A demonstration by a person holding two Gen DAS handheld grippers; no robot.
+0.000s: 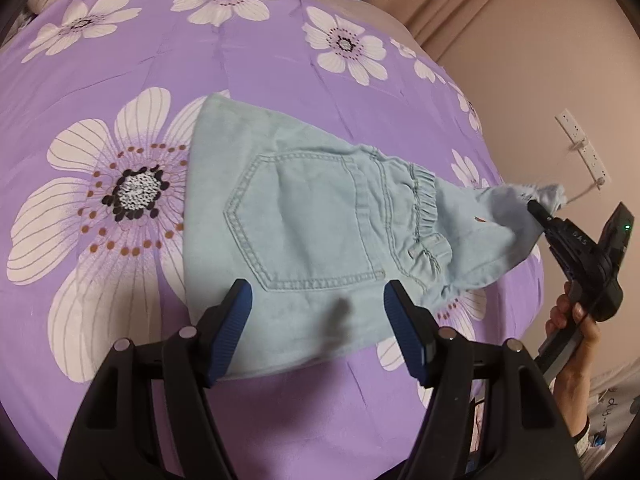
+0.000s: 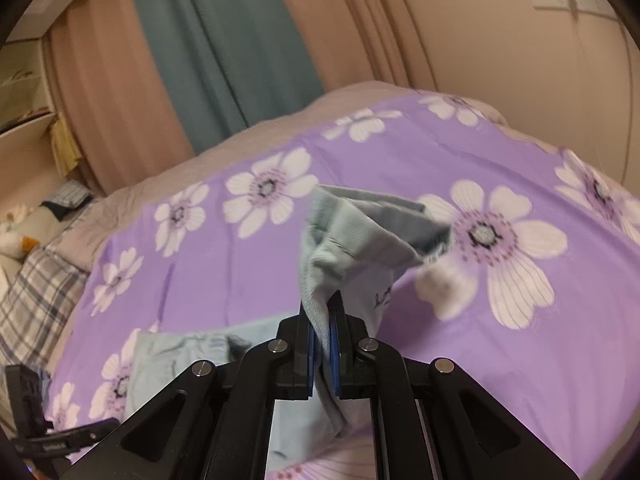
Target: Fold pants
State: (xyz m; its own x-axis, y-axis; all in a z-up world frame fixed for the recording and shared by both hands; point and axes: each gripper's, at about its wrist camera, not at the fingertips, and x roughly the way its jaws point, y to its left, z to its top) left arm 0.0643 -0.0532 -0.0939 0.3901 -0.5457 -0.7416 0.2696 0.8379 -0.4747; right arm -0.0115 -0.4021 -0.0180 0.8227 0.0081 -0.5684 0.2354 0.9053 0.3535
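Light blue denim pants (image 1: pixel 312 216) lie on a purple flowered bedspread (image 1: pixel 120 60), back pocket up, elastic waistband toward the right. My left gripper (image 1: pixel 320 320) hovers open over their near edge, blue pads apart, with nothing pinched. At the right edge my right gripper (image 1: pixel 536 206) is shut on one end of the pants and holds it lifted off the bed, stretching the cloth. In the right wrist view that gripper (image 2: pixel 322 320) clamps a bunched fold of the pants (image 2: pixel 360 240), which rises above the fingertips. The rest of the garment (image 2: pixel 180 356) lies below left.
A person's hand (image 1: pixel 576 320) holds the right gripper's handle. The bed's right edge meets a pink wall with a socket strip (image 1: pixel 584 148). A plaid pillow (image 2: pixel 36 300) and a soft toy (image 2: pixel 16 236) lie at the bed's far left; curtains (image 2: pixel 224 40) hang behind.
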